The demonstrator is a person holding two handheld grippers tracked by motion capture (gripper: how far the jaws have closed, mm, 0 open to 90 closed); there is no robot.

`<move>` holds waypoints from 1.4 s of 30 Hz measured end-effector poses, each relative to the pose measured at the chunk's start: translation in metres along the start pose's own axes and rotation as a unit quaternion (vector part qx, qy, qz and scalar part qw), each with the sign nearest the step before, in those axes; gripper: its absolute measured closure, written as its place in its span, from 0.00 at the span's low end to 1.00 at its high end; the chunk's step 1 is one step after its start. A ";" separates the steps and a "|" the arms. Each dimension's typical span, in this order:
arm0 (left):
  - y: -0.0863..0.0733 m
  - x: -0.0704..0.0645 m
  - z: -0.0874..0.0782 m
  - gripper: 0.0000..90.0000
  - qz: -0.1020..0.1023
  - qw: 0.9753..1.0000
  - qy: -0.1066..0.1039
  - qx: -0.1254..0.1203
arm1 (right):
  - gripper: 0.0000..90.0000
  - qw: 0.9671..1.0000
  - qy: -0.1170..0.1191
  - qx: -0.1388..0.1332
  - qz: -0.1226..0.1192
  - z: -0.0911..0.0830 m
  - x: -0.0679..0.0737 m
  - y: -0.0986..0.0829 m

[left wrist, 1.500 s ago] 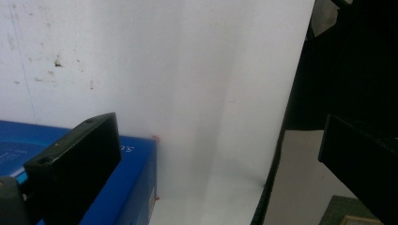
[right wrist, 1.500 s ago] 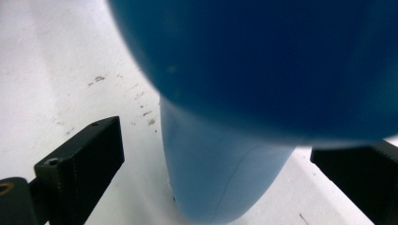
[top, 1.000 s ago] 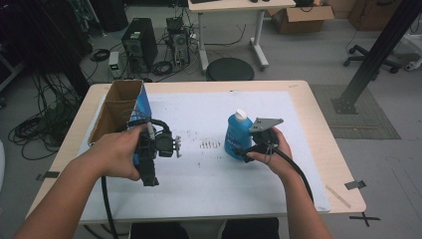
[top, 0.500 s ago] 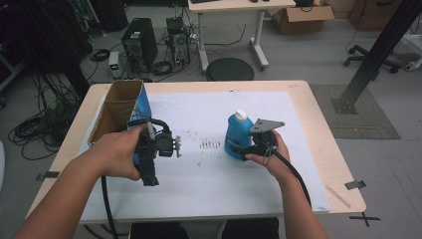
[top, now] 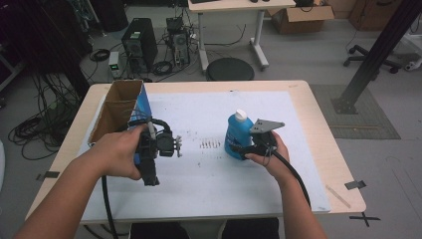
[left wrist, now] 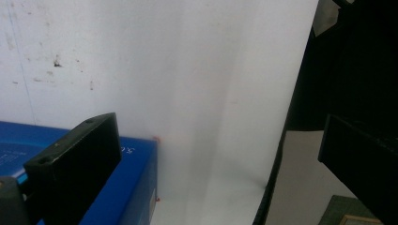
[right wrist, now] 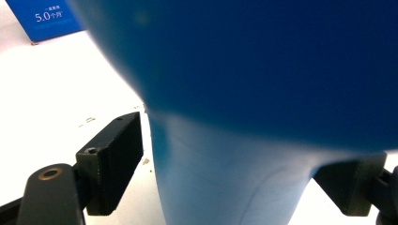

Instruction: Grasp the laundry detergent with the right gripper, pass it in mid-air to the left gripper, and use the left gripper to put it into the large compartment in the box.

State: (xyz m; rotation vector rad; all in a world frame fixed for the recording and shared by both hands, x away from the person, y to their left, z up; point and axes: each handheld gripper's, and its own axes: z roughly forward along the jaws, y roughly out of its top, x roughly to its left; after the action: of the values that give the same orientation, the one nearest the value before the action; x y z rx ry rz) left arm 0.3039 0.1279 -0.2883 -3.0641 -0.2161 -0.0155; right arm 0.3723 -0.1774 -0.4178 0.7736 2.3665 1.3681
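The high view looks forward and down from above the person's side of the table (top: 318,124), far enough to take in the whole top and the floor behind. The left gripper view sits very close to the white sheet (left wrist: 187,70) and to the blue box (left wrist: 136,187). The right gripper view is pressed almost against the blue bottle (right wrist: 263,93) (its surface is blurred), and it shares the blue box (right wrist: 47,18) with the other two views.
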 end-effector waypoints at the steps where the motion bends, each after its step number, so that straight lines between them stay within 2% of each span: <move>1: 0.000 0.000 0.000 0.00 0.000 1.000 0.000 0.000 | 0.20 1.000 0.000 0.000 0.000 0.000 0.000 0.000; 17: -0.004 0.000 0.000 0.00 -0.003 1.000 0.001 0.000 | 0.30 1.000 0.003 -0.009 0.006 0.003 0.000 -0.001; 24: -0.004 0.000 0.001 0.00 -0.003 1.000 0.001 0.002 | 0.38 1.000 0.002 -0.012 0.004 0.003 0.000 -0.001; 28: -0.003 0.000 0.001 0.00 -0.002 1.000 0.001 0.001 | 0.47 1.000 0.003 -0.015 0.006 0.005 0.000 -0.002; 36: -0.002 0.000 0.000 0.00 -0.004 1.000 0.001 0.003 | 0.49 1.000 0.001 -0.024 0.008 0.005 0.001 -0.004; 42: -0.002 -0.001 0.000 0.00 -0.005 1.000 0.003 0.003 | 0.51 1.000 0.003 -0.021 0.007 0.004 0.000 -0.003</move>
State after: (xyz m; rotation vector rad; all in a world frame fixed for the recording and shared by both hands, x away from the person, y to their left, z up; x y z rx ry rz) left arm 0.3029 0.1294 -0.2887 -3.0565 -0.2301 -0.0248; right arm 0.3737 -0.1757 -0.4226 0.7777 2.3320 1.4232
